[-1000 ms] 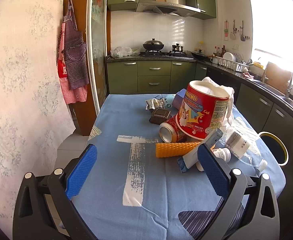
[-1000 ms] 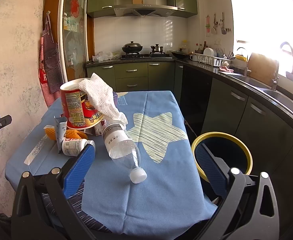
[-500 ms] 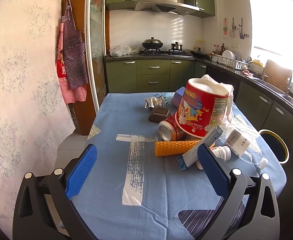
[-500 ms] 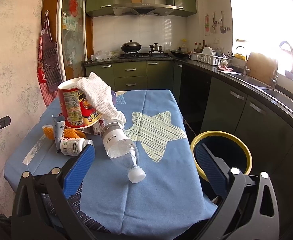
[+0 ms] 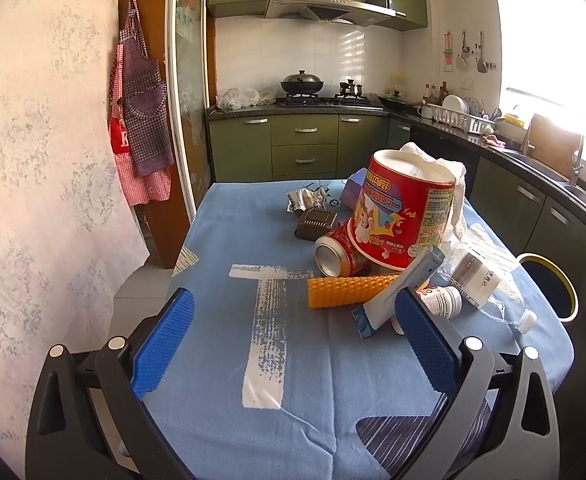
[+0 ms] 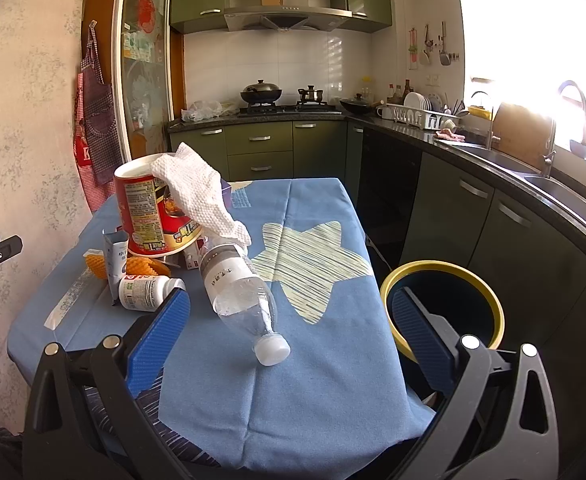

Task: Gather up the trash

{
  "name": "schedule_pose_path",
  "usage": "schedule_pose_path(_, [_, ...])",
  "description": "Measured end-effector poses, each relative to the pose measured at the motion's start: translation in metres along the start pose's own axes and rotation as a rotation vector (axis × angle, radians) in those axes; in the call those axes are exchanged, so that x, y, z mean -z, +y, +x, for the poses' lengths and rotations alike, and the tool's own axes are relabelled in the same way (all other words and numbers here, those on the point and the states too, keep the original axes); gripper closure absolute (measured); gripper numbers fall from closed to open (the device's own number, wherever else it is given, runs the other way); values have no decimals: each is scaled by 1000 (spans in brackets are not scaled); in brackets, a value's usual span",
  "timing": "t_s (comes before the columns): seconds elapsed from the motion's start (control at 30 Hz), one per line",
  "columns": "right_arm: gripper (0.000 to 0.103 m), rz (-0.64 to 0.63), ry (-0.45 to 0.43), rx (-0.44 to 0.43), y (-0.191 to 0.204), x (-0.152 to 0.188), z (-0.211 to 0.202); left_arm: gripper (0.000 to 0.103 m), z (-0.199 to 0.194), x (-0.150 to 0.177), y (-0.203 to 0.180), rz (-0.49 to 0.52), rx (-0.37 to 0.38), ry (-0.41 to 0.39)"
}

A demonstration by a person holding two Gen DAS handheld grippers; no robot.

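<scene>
A pile of trash lies on the blue tablecloth (image 5: 213,264): a tilted red tub (image 5: 405,212) with a white paper towel (image 6: 197,192) over it, a red can (image 5: 339,254) on its side, an orange ridged piece (image 5: 349,290), a tube (image 5: 397,294), a small white pill bottle (image 6: 145,292) and a clear plastic bottle (image 6: 241,292) lying with its cap toward me. My left gripper (image 5: 293,348) is open and empty, short of the pile. My right gripper (image 6: 289,340) is open and empty, just short of the bottle's cap. The yellow-rimmed bin (image 6: 445,308) stands right of the table.
A brown object (image 5: 317,222), a crumpled wrapper (image 5: 301,202) and a blue box (image 5: 353,190) lie behind the tub. Dark kitchen cabinets (image 6: 473,216) and the sink counter run along the right. A wall with hanging aprons (image 5: 141,120) is on the left.
Both views have shifted slightly, the trash sitting a little lower and nearer. Nothing on the table has moved and both grippers stay open.
</scene>
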State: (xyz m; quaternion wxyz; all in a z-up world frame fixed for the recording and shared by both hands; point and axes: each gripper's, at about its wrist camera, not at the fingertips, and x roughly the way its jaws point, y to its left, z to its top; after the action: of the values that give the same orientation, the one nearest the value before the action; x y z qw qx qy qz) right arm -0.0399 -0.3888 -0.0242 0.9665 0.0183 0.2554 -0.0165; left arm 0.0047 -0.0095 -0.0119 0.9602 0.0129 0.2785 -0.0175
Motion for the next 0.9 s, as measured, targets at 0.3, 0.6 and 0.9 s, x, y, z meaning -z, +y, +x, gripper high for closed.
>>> schedule_pose_path(0.3, [6, 1, 3, -1, -1, 0, 1, 4, 2, 2, -1, 3, 0, 7])
schedule_pose_path(0.6, [6, 2, 5, 1, -1, 1, 2, 4, 4, 4, -3, 6, 2, 11])
schedule_pose_path(0.9, [6, 3, 9, 1, -2, 3, 6, 4, 6, 4, -5, 11, 4, 17])
